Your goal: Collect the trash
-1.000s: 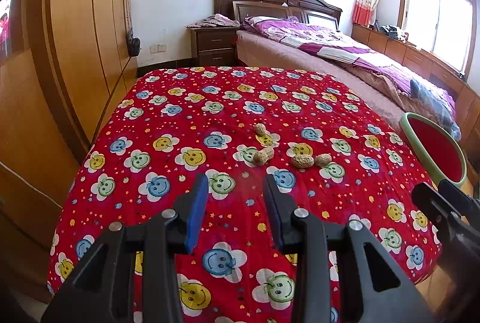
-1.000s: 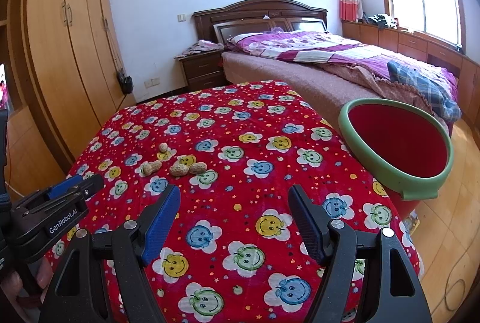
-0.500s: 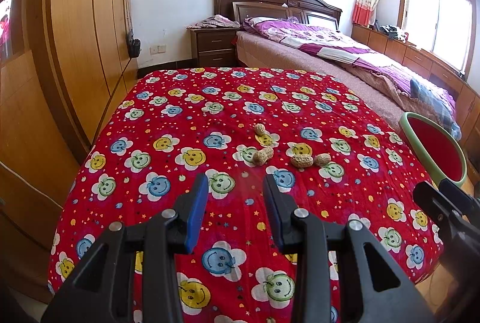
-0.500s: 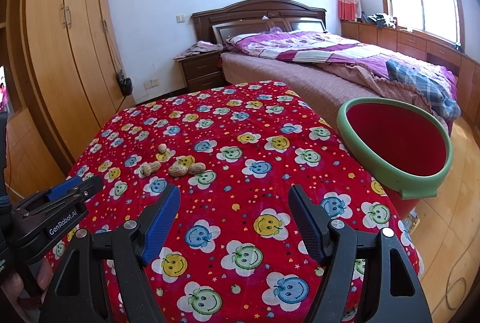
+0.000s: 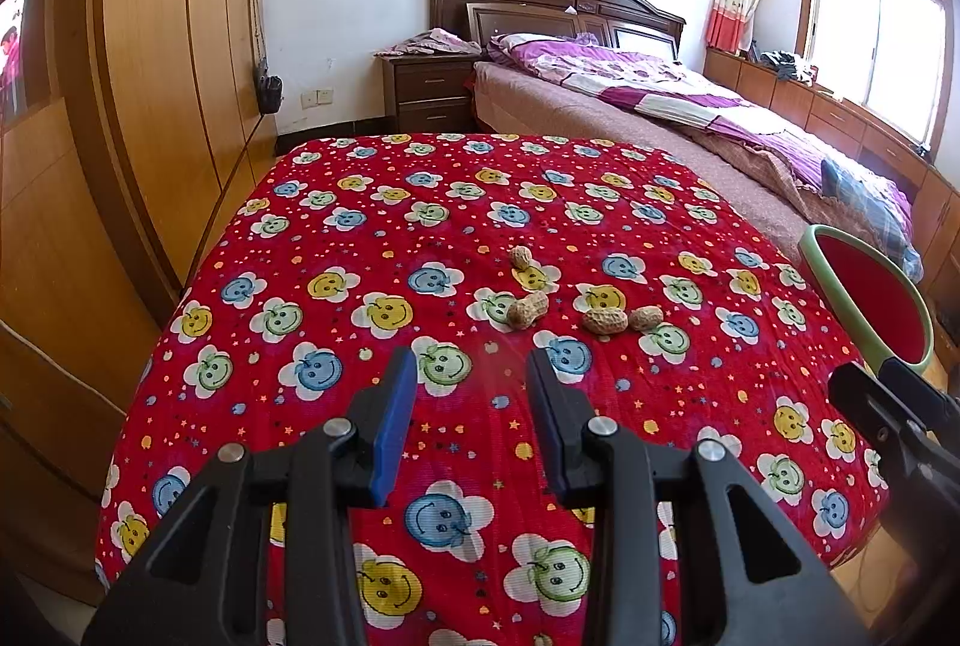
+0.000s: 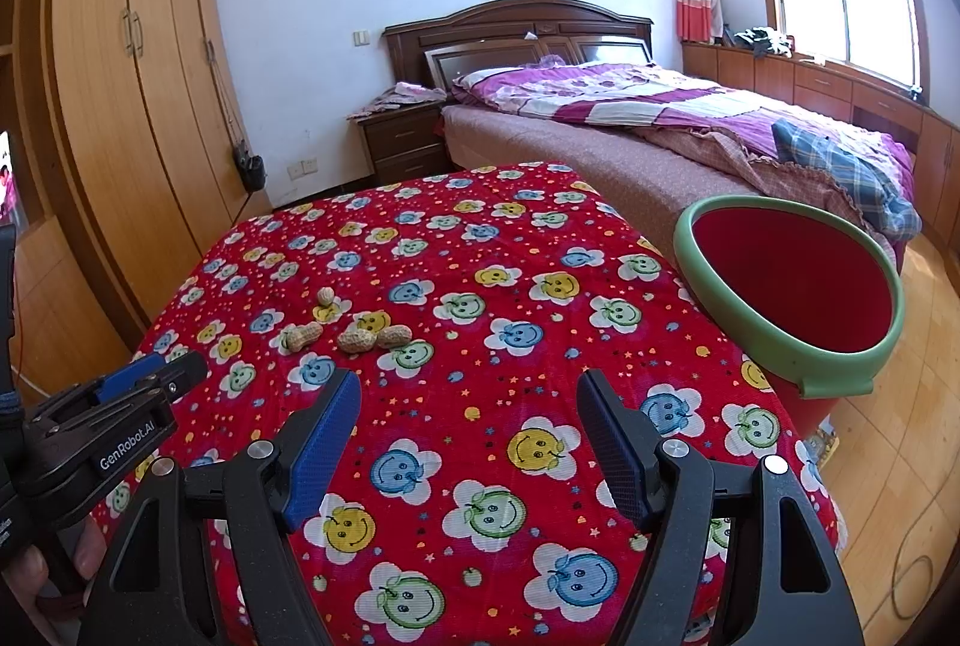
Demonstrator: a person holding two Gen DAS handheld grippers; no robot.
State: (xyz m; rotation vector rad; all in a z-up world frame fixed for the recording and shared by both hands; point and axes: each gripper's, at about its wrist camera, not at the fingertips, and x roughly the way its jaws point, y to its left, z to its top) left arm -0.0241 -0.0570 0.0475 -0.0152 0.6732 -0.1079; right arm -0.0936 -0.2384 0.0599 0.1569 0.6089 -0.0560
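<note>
**Two tools poised over scattered peanut shells, collection not yet begun**

The left tool (image 5: 471, 376) hovered above the near part of the bench (image 5: 312, 250), its blue-padded jaws partly parted and nothing between them. The right tool (image 6: 468, 406) hung beside it, toward the bench's right side, with jaws spread wider and likewise empty. Each tool appeared at the margin of the other's view: the left tool at the lower left of the right wrist view, with part of a hand below it, and the right tool at the lower right of the left wrist view.

Beyond the tools, about mid-bench on the red smiley-flower cloth, lay the trash: four peanuts in their shells. One peanut (image 5: 521, 257) lay farthest from the tools, apart from the others. A second (image 5: 527, 310) lay nearer, just ahead of the left tool. Two more (image 5: 605, 321) (image 5: 646, 317) lay touching or nearly touching, a little to the right. All four rested on the cloth, well clear of both tools.

Off the bench's right edge stood the red bin with a green rim (image 6: 798, 352), its mouth tilted into view and, as far as the frames showed, empty inside.

Judged from this arrangement, the task stood at its start: no shell had been lifted and none was visible in the bin. All four pickups and their transfers to the bin remained. The left tool was the better placed for the first grasp.
</note>
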